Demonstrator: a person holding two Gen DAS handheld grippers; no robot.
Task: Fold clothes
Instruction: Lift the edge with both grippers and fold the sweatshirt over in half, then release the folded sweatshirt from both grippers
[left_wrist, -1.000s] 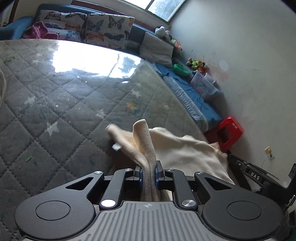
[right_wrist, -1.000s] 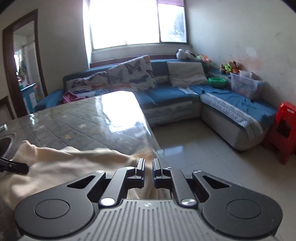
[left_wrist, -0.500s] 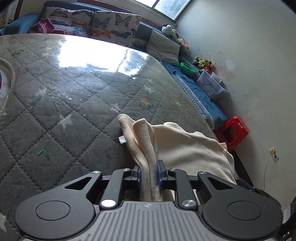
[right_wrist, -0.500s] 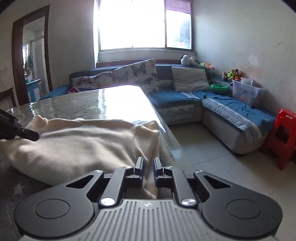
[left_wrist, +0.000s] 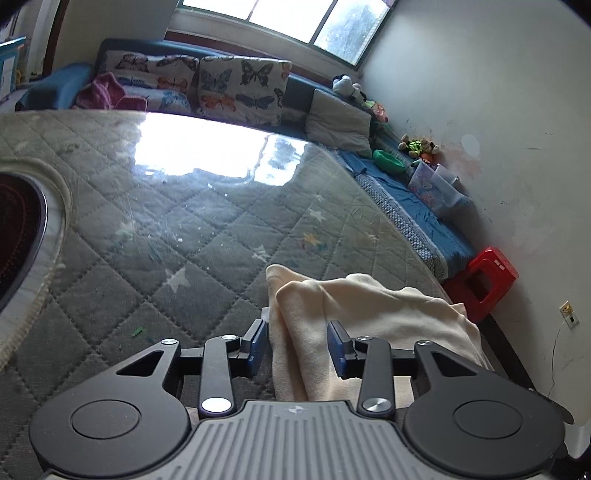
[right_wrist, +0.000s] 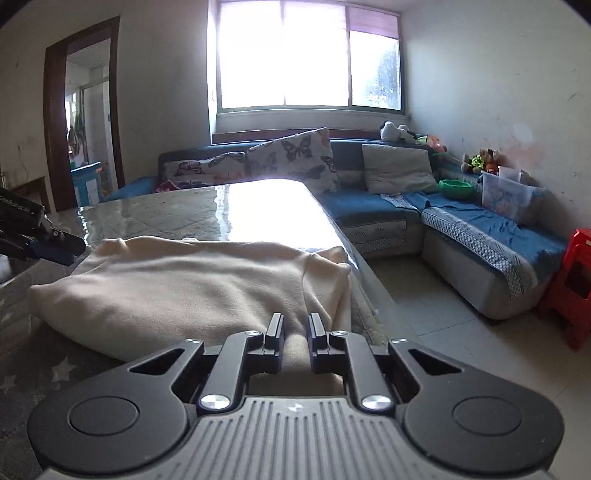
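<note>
A cream garment (left_wrist: 388, 314) lies bunched in a folded heap near the right edge of the grey quilted table (left_wrist: 184, 240). My left gripper (left_wrist: 297, 339) straddles the garment's left fold. Its jaws are opening, and the blue pads (left_wrist: 258, 338) stand off the cloth that lies between them. In the right wrist view the garment (right_wrist: 184, 280) spreads ahead of my right gripper (right_wrist: 296, 326), which is shut on a ridge of cloth at the near right corner. One finger (right_wrist: 55, 247) of the left gripper pokes in from the left edge, beside the garment's far end.
A round dark inset with a pale rim (left_wrist: 55, 221) sits at the table's left. Beyond the table's right edge are a tiled floor (right_wrist: 424, 314), a blue corner sofa (right_wrist: 461, 236) with cushions, and a red plastic stool (left_wrist: 484, 280).
The left jaws have parted from their pinch on the upright cloth fold, which has slumped lower. The right gripper has come down with the garment, which now lies flatter on the table.
</note>
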